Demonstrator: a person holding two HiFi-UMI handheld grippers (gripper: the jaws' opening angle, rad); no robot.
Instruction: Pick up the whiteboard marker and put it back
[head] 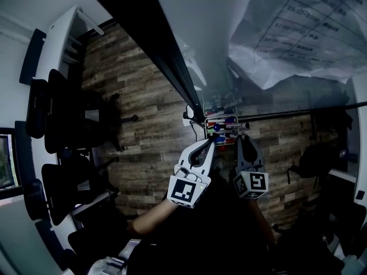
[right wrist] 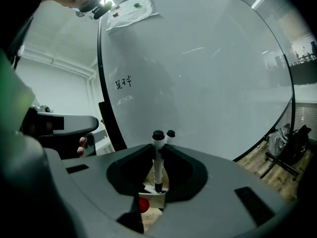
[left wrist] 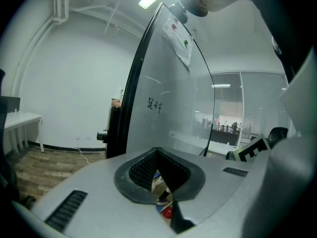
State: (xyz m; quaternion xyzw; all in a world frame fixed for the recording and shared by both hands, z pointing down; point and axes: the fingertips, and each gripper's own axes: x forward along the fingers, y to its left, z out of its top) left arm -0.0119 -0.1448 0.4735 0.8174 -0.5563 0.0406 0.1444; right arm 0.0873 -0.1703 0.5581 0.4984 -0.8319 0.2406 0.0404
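Observation:
My right gripper (right wrist: 158, 151) is shut on a white whiteboard marker (right wrist: 158, 163) with a black cap, which stands upright between the pads close to the whiteboard (right wrist: 198, 73). The board mirrors the marker's cap. In the head view the right gripper (head: 243, 138) points at a wire holder (head: 207, 119) of coloured markers fixed under the whiteboard (head: 200, 27). My left gripper (head: 210, 144) is beside it on the left, also near the holder. In its own view the left gripper (left wrist: 157, 152) has its tips together with nothing between them.
Black office chairs (head: 69, 119) stand along a white desk (head: 51, 44) at the left on the wood floor (head: 143, 113). A printed sheet (head: 298, 27) hangs on the board. A dark bag (head: 321, 159) sits at the right.

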